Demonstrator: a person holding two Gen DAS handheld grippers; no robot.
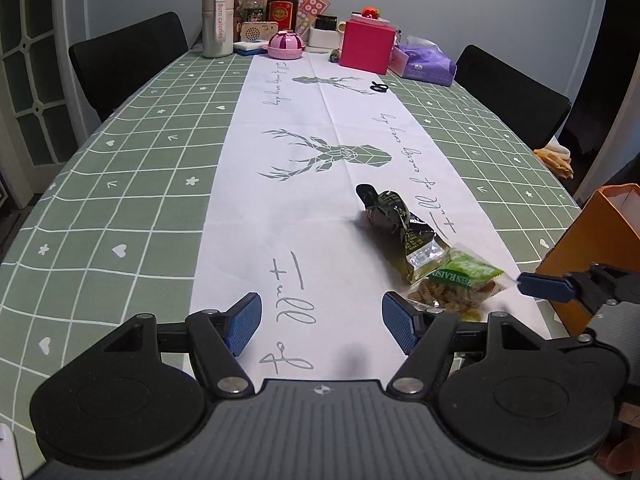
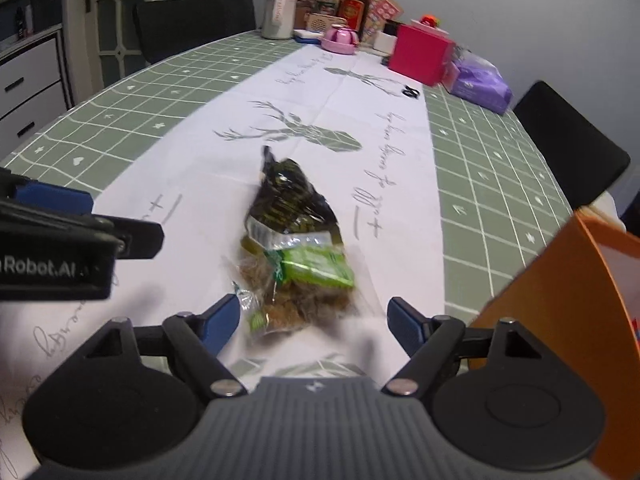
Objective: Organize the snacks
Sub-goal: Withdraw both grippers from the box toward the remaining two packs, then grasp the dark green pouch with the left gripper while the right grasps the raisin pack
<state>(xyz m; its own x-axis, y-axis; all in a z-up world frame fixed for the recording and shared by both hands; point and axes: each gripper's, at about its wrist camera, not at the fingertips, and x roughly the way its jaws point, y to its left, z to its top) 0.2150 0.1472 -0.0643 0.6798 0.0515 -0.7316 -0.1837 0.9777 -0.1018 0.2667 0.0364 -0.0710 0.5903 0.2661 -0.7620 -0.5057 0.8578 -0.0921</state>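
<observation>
The right gripper (image 2: pixel 310 322) stands wide around the raisin bag (image 2: pixel 304 288), not pressing it. The left gripper (image 1: pixel 322 320) is wide and empty. Closing now may also catch the dark packet (image 2: pixel 290 204) lying against the bag, above it in the frame.

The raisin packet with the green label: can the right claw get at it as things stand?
Probably yes. The right claw stands open with the raisin packet straight ahead between its fingers, nothing lying across the way. The dark green packet lies behind it, touching or overlapping, and the orange bag stays off to the side.
</observation>
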